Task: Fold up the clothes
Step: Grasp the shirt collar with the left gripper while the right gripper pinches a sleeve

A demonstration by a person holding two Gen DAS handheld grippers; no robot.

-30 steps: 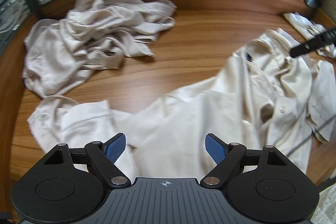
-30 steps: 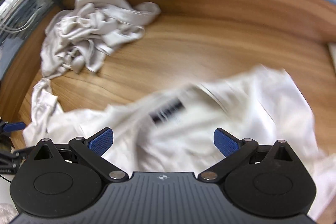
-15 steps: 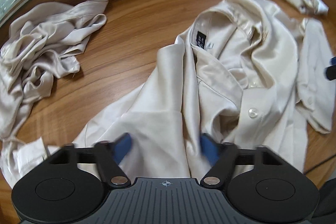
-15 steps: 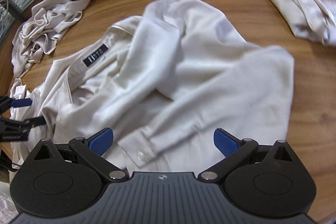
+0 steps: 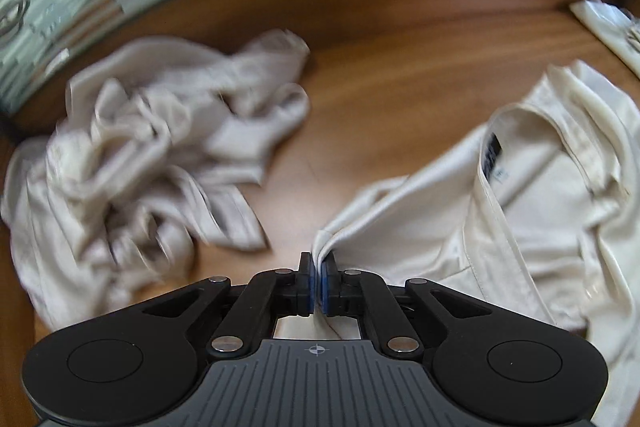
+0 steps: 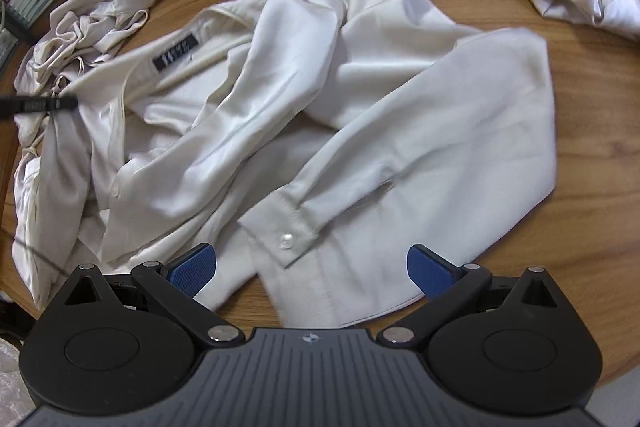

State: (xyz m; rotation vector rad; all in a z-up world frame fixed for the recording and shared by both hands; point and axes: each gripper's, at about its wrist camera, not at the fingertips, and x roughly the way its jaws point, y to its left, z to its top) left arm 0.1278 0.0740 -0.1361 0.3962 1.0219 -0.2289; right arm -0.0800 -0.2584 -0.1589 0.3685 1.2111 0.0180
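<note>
On the left lay a crumpled pile (image 5: 148, 155), and beside it the left gripper (image 5: 319, 281) had snapped closed on a pinch of the shirt (image 6: 320, 99), where a second before its jaws gaped over loose cloth. The shirt sprawled mid-table (image 6: 580, 211), looking light, limp and slippery, best taken by a shoulder seam, hem or cuff (image 6: 288, 231). Rightmost, the right gripper (image 6: 312, 271) hung open over that cuff, holding nothing, as before.

We see the crumpled pile (image 5: 152, 155) on the left only as a motion-blurred mass. The folded garment (image 5: 608, 27) far right is cut by the edge, and the shirt label (image 6: 176, 53) is unreadable.
</note>
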